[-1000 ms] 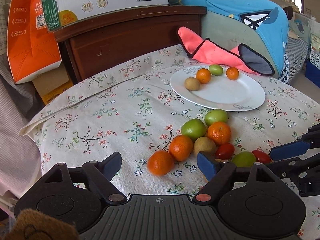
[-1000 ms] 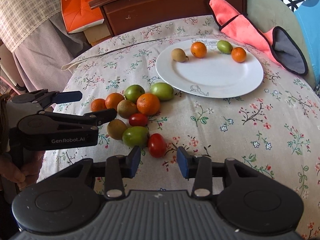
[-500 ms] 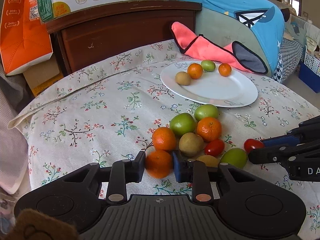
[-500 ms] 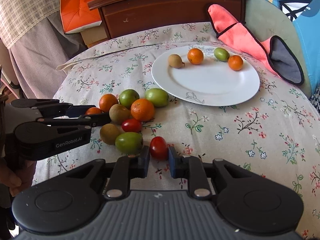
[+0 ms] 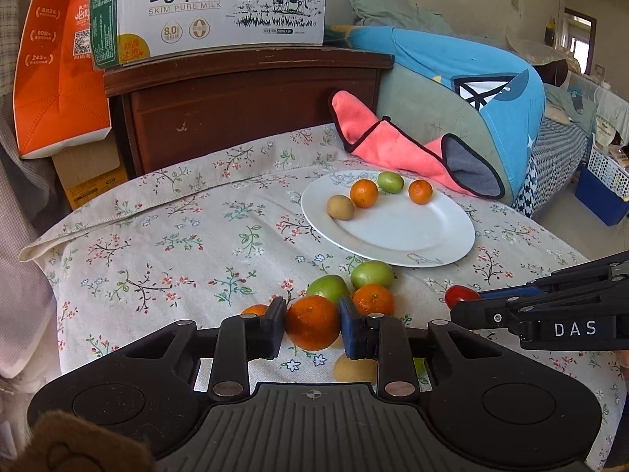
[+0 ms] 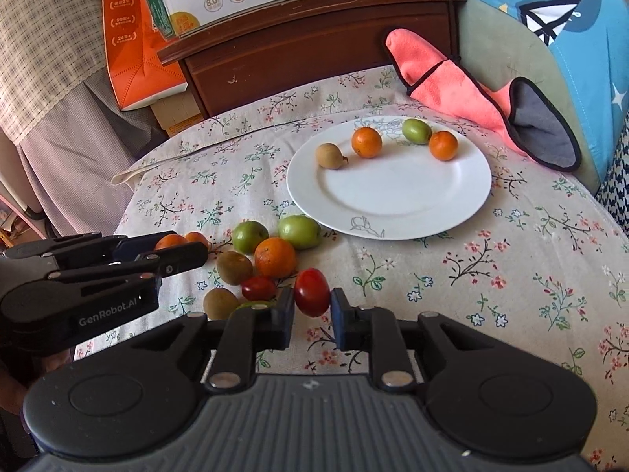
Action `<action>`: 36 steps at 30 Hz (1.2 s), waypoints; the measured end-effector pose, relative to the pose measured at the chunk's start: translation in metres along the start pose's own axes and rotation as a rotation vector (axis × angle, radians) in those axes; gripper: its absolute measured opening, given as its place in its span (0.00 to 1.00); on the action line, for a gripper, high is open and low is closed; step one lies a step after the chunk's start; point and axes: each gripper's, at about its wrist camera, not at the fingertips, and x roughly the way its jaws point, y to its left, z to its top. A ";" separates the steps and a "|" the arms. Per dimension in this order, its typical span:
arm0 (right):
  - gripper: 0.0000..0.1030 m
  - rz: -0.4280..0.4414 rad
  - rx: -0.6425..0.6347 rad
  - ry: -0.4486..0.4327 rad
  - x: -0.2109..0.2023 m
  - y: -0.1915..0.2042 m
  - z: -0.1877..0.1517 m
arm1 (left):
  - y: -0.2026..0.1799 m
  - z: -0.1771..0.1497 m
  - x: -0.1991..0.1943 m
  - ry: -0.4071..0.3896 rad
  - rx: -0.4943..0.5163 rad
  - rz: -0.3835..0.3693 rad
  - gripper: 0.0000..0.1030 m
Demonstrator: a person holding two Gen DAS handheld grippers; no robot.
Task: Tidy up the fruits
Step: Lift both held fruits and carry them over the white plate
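The left gripper [image 5: 312,328] clamps an orange [image 5: 312,326]; the right gripper [image 6: 312,306] pinches a tomato [image 6: 311,292], both short of the plate [image 6: 393,204]. Squeezing harder could burst the tomato; either round fruit could slip free and roll.

Milk carton [image 5: 208,4] on wooden cabinet: large Chinese characters "纯牛奶", beneath them "SKIM PURE MILK", round badge "8.0", drawing of cows. Orange box [image 5: 59,74] left of cabinet: white badges "90款+" and "24款+", QR code; other print too small. Right gripper [image 5: 464,299] body: white letters "DAS". Left gripper [image 6: 169,246] body: grey lettering "GenRobot.AI".
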 end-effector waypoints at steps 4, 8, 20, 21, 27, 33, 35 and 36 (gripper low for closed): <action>0.19 0.000 0.030 -0.021 -0.007 -0.006 0.011 | -0.002 0.006 -0.002 -0.012 -0.021 -0.008 0.25; 0.19 0.008 0.067 -0.044 -0.018 -0.020 0.028 | -0.005 0.016 -0.004 -0.028 -0.026 -0.021 0.25; 0.19 -0.031 0.127 -0.107 -0.023 -0.077 0.084 | -0.018 0.056 0.014 -0.030 -0.014 -0.093 0.25; 0.19 -0.030 0.147 -0.102 -0.021 -0.080 0.086 | -0.018 0.059 0.018 -0.027 -0.012 -0.099 0.25; 0.19 -0.039 0.164 -0.069 -0.004 -0.087 0.092 | -0.024 0.067 0.043 -0.001 -0.015 -0.123 0.26; 0.19 -0.040 0.175 -0.034 0.017 -0.090 0.097 | -0.027 0.069 0.069 0.034 -0.021 -0.122 0.26; 0.19 -0.044 0.173 -0.022 0.024 -0.090 0.098 | -0.026 0.069 0.075 0.042 -0.028 -0.124 0.26; 0.19 -0.045 0.175 -0.016 0.027 -0.091 0.099 | -0.026 0.070 0.079 0.045 -0.033 -0.124 0.26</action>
